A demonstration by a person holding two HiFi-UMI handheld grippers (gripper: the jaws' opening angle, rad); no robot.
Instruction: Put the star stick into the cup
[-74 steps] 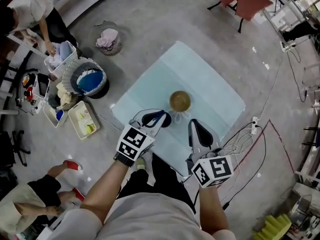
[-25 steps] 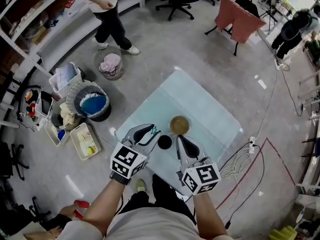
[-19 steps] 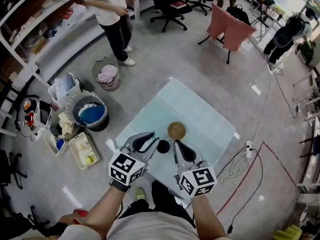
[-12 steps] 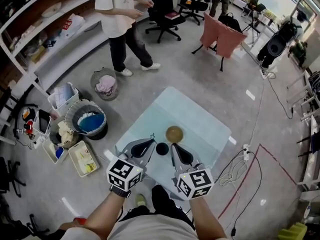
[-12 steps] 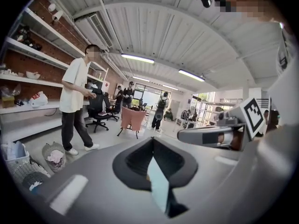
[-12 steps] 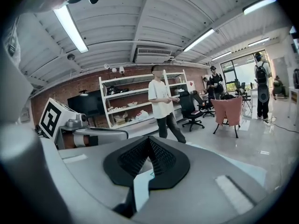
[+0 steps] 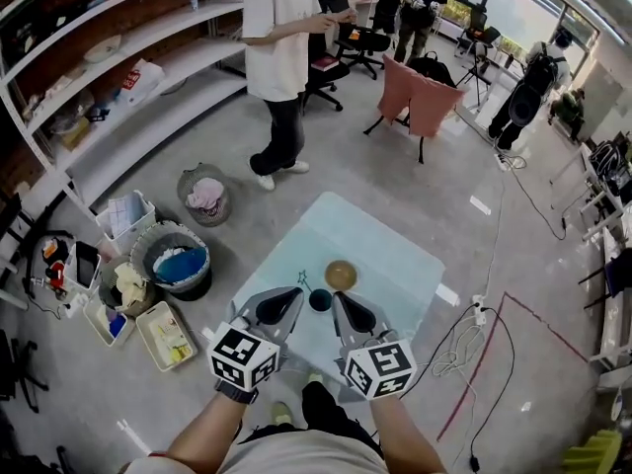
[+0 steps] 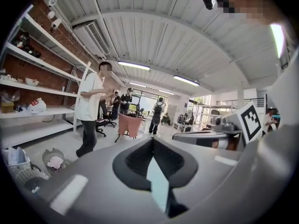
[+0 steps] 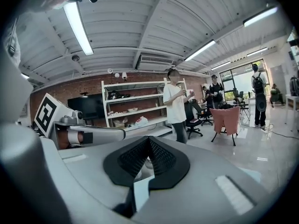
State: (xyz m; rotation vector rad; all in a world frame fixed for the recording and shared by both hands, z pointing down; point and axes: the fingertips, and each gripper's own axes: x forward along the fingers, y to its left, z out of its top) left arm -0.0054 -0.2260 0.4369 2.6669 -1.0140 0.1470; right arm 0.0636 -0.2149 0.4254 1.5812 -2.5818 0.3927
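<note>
A thin teal star stick (image 7: 304,278) shows beside the small black cup (image 7: 320,300) on the pale blue table (image 7: 380,255). Its star end points up and to the left, and its lower end seems to reach the cup's rim. My left gripper (image 7: 297,293) is just left of the cup, close to the stick. In the left gripper view its jaws (image 8: 152,142) are shut with no stick showing between them. My right gripper (image 7: 337,297) sits just right of the cup, and its jaws (image 9: 148,139) are shut on nothing.
A brown bowl (image 7: 341,275) stands just behind the black cup. On the floor to the left are bins (image 7: 179,264) and a laundry basket (image 7: 203,195). A person (image 7: 278,67) stands beyond the table, near a pink-draped chair (image 7: 421,96). Cables (image 7: 462,344) lie to the right.
The head view has risen and takes in more of the room. Both grippers have drawn back toward my body and closer together, level on either side of the black cup.
</note>
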